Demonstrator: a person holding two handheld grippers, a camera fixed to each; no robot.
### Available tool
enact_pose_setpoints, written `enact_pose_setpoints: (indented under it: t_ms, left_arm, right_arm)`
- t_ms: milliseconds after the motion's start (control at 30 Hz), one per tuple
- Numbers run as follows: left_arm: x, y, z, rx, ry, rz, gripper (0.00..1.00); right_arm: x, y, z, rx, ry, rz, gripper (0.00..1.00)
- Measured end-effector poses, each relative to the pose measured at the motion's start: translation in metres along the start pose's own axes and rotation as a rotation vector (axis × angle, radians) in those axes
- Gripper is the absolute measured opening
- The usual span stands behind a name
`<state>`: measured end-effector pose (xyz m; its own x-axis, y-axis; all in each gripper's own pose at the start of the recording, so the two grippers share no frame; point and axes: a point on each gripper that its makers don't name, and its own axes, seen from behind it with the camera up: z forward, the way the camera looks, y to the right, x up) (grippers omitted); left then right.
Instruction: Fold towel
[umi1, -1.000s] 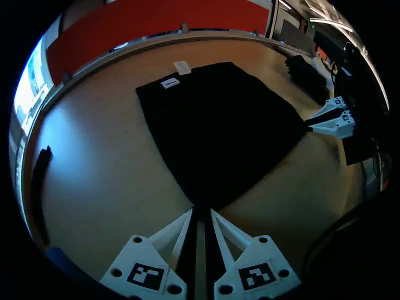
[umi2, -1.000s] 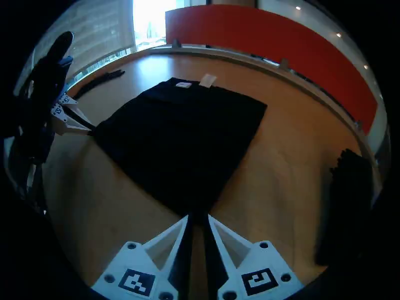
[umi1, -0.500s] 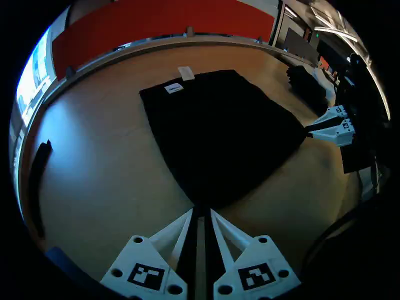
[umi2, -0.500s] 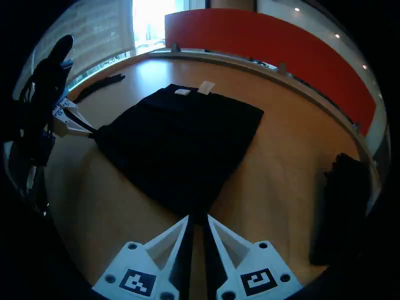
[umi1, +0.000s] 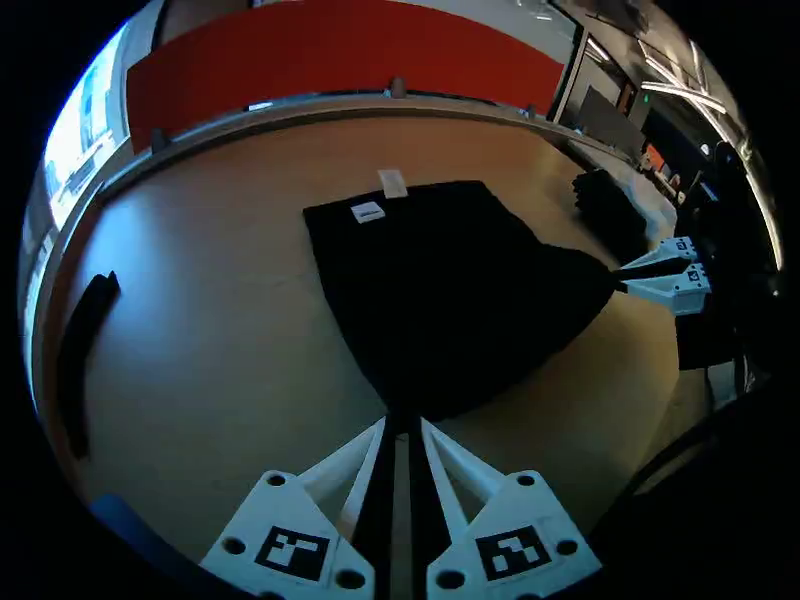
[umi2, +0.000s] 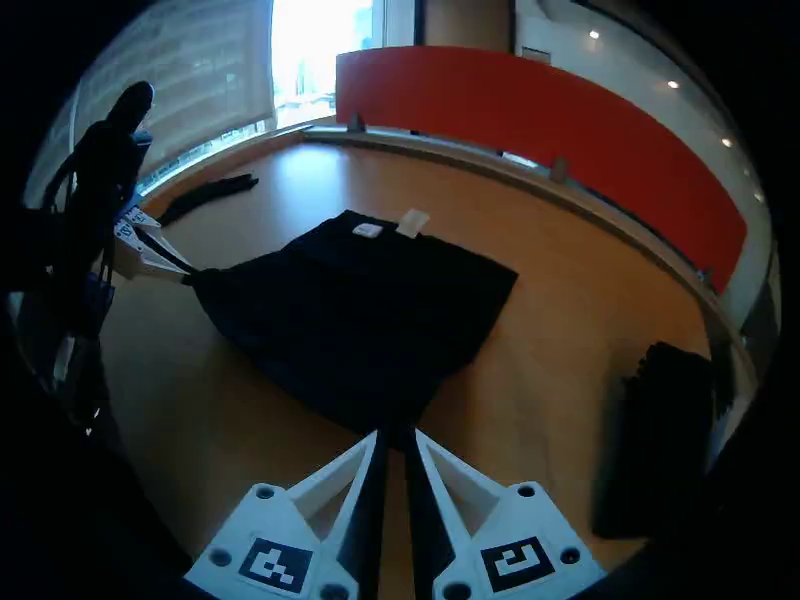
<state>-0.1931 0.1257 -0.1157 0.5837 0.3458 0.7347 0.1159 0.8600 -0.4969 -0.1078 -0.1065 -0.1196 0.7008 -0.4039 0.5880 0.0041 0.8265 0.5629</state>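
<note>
- Towel (umi1: 450, 290): black, one piece, spread on the worktop (umi1: 220, 300). The far edge lies flat. The two near corners are each taken up by a tool, and the near edge is drawn out between them.
- Handling, as judged: soft, limp and light, with no stiffness of its own. It sags between the held points and will drape wherever it is released. It is not fragile. The surface texture cannot be made out in this light.
- Where to hold, as judged: by the corners, as now, since holding both keeps the edge straight for carrying over. A grip in the middle would bunch the cloth.
- Left tool (umi1: 403, 425): fingers pressed together, pinching the towel's near corner between them.
- Right tool (umi2: 393, 437): fingers likewise closed on its own corner of the towel. The two tools sit well apart, at either end of the same edge.
- Tags (umi1: 367, 211): two pale ones at the far end, one lying on the cloth and one sticking out just past its edge. They make a handy mark for where the near corners should land.
- Worktop: smooth pale wood with a curved far rim. The cloth would likely slide on it if dragged rather than lifted.
- Stack of dark cloths (umi2: 660, 420): on the worktop, well apart from the towel on the right tool's side.
- Dark strip (umi1: 85, 320): lies near the worktop's edge on the left tool's side, well apart from the towel.
- Red panel (umi1: 340, 60): stands behind the far rim.
</note>
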Motion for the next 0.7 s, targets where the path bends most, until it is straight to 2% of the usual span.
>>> enact_pose_setpoints:
  t_ms: [300,467,700]
  left_arm:
    - [0.014,0.005,-0.026,-0.009,0.035,-0.041,0.09]
    - [0.017,0.013,-0.041,-0.038,0.040,-0.067,0.09]
    - [0.020,0.019,-0.060,-0.051,0.047,-0.073,0.09]
  right_arm:
    - [0.019,-0.005,-0.028,0.000,0.024,-0.009,0.12]
    - [0.026,-0.006,-0.042,0.003,0.028,-0.002,0.12]
    - [0.034,-0.009,-0.060,0.008,0.037,0.012,0.12]
